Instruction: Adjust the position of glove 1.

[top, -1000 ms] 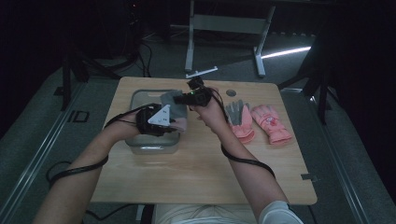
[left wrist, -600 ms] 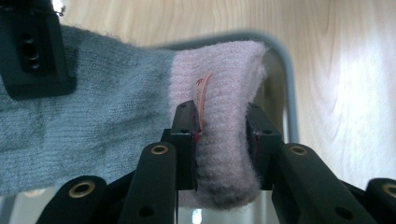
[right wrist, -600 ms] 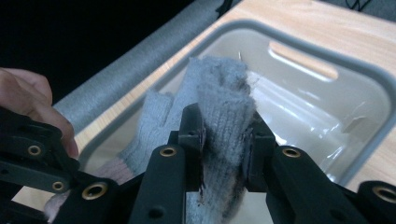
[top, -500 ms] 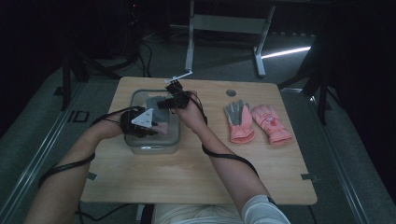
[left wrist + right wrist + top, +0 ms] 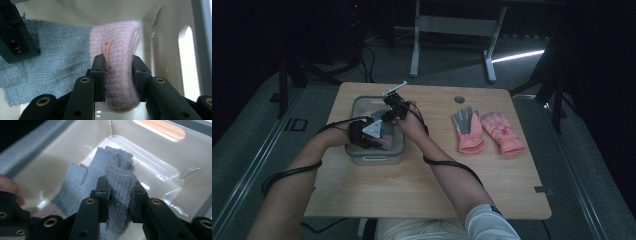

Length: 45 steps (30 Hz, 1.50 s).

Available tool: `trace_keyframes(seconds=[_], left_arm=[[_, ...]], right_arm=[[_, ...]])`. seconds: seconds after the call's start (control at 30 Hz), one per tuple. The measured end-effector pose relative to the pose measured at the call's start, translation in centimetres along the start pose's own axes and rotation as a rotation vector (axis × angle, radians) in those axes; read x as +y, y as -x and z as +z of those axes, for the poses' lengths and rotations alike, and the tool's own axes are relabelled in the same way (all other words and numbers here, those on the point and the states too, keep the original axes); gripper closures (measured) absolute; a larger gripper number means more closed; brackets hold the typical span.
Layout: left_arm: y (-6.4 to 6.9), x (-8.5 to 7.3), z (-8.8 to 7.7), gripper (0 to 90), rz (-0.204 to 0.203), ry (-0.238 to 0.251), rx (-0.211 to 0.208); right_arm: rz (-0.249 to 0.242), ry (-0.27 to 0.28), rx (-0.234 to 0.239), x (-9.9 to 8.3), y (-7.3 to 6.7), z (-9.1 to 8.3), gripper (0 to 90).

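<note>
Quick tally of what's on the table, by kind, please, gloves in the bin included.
Gloves: 3 (grey-and-pink knit glove in the bin, held by both grippers; grey-palmed pink glove; pink glove)
Bins: 1 (clear plastic bin)
Grippers: 2 (left gripper, right gripper)
Total: 6

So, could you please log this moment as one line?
left hand-held gripper: shut on pink cuff | right hand-held gripper: shut on grey knit glove | both inside bin

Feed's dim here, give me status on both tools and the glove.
Left tool clamped on pink cuff. Right tool clamped on grey fingers of same knit glove. Glove inside bin. Nothing blocking.
</note>
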<state>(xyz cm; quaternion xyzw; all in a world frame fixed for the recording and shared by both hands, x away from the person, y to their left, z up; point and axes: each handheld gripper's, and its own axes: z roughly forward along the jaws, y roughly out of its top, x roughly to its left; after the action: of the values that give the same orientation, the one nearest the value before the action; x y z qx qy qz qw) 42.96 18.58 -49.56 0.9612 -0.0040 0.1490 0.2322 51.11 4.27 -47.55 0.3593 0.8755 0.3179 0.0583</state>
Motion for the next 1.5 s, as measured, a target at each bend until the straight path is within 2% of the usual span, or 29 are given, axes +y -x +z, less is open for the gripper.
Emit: trace_keyframes(seconds=[0.1,0.17,0.2,0.23,0.3,0.33,0.37,0.43,0.47,0.53,0.63,0.7,0.8,0.97,1.07,1.2,1.3,1.33,1.4,1.5], left_arm=[[-0.3,0.0,0.6,68.4,0.001,0.0,-0.02],[-0.4,0.0,1.1,67.8,0.001,-0.033,-0.046],[-0.4,0.1,1.3,67.6,0.005,-0.049,-0.05],[-0.5,0.1,1.4,67.4,0.006,-0.056,-0.061],[-0.5,0.2,1.4,67.1,0.0,-0.054,-0.056],[-0.5,0.2,1.4,66.1,-0.008,-0.057,-0.058],[-0.5,0.3,1.4,65.1,-0.011,-0.06,-0.056],[-0.6,0.3,1.3,60.0,-0.048,-0.062,-0.048],[-0.7,0.3,1.2,58.0,-0.082,-0.054,-0.049],[-0.9,0.5,0.7,58.2,-0.136,-0.032,-0.043],[-1.2,0.9,-0.4,48.5,-0.203,-0.021,0.011],[-1.4,1.3,-1.3,42.7,-0.269,0.001,0.039],[-1.2,2.1,-2.6,42.5,-0.301,0.035,0.057],[-0.3,4.0,-3.4,40.9,-0.316,0.065,0.06],[0.2,5.1,-3.3,41.2,-0.32,0.08,0.076],[1.3,6.9,-3.1,41.2,-0.323,0.117,0.071],[2.3,8.4,-2.6,38.9,-0.316,0.126,0.075],[2.8,9.1,-2.4,37.8,-0.31,0.118,0.09],[3.3,9.9,-2.1,35.6,-0.303,0.128,0.082],[4.2,11.1,-1.5,30.7,-0.286,0.102,0.106]], right_arm=[[-0.002,-0.019,-0.014,0.0,0.0,0.2,72.6],[0.011,-0.041,-0.027,-0.2,0.5,0.4,63.5],[0.015,-0.042,-0.029,-0.3,0.7,0.3,61.6],[0.028,-0.034,-0.015,-0.4,1.0,0.1,59.1],[0.03,-0.027,-0.014,-0.5,1.2,-0.1,56.2],[0.022,-0.013,-0.016,-0.7,1.4,-0.5,48.9],[0.018,-0.009,-0.013,-0.8,1.5,-0.7,47.2],[0.013,0.01,-0.004,-0.9,1.7,-1.4,43.2],[0.011,0.021,0.004,-0.9,1.8,-1.8,40.7],[0.016,0.045,0.029,-1.0,2.0,-2.8,37.2],[0.008,0.093,0.061,-1.3,2.3,-4.4,28.1],[0.005,0.115,0.071,-1.7,2.6,-5.4,24.4],[0.009,0.151,0.088,-2.6,3.1,-7.0,21.0],[-0.011,0.183,0.069,-4.1,4.0,-9.4,20.5],[-0.039,0.212,0.056,-5.1,4.4,-10.8,19.9],[-0.078,0.228,0.021,-6.4,5.1,-12.3,16.5],[-0.082,0.21,0.008,-7.3,5.8,-13.2,15.4],[-0.08,0.2,0.012,-7.7,6.0,-13.4,15.3],[-0.063,0.197,0.015,-8.5,6.5,-14.0,15.0],[-0.04,0.21,0.026,-9.7,7.4,-15.1,13.8]])
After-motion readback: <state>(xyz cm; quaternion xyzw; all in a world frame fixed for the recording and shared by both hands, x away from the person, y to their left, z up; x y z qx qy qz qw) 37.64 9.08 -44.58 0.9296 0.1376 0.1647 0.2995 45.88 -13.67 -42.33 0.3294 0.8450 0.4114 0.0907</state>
